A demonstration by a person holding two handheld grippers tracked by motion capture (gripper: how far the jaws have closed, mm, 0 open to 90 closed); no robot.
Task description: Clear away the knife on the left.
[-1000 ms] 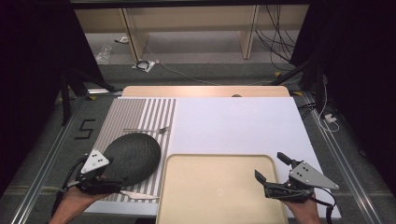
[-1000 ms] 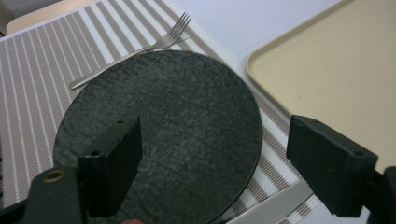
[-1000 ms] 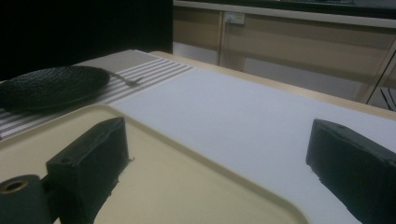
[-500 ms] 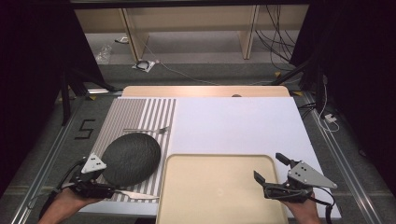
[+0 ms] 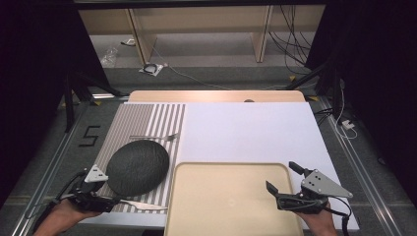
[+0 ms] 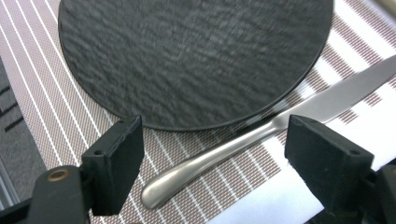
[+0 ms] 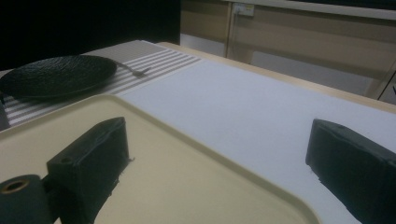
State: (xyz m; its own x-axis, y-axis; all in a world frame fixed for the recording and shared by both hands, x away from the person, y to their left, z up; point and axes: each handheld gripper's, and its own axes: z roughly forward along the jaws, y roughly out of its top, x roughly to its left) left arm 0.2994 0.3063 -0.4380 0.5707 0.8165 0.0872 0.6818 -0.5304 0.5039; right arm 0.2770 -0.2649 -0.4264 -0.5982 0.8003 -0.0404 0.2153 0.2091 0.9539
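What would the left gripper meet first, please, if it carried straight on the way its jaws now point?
Probably the table knife, whose handle lies between the open jaws of the left gripper; just beyond it is the black plate. How far above the knife the jaws are is unclear.

My table [image 5: 216, 95] is showing its wooden edge at the far side. A white sheet [image 5: 251, 132] is covering most of it, and a striped placemat [image 5: 147, 118] is lying on its left part. A cream tray [image 5: 231, 196] is sitting at the near edge, just beside the placemat.
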